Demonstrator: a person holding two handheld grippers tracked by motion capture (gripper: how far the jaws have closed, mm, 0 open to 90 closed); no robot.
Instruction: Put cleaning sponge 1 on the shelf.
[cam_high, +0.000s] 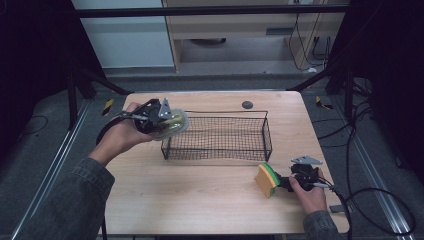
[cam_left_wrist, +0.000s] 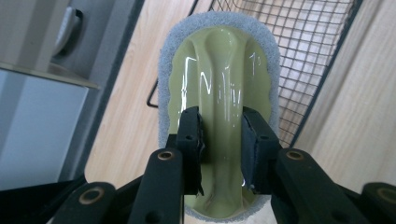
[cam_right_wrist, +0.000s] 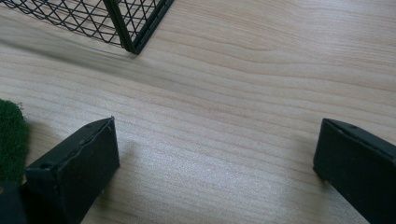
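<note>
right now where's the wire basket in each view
High view: the wire basket stands mid-table, between the two tools.
Left gripper view: its mesh fills the upper right, behind the green scrubber that the left tool grips.
Right gripper view: one corner at the top left, beyond the open right tool.
Shared landmark: the wooden table.

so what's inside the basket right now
Nothing that can be seen: the wood table shows through the basket mesh. Its left end is hidden behind the scrubber held in the left gripper. The sponge stands outside, on the table by the right gripper.
</note>
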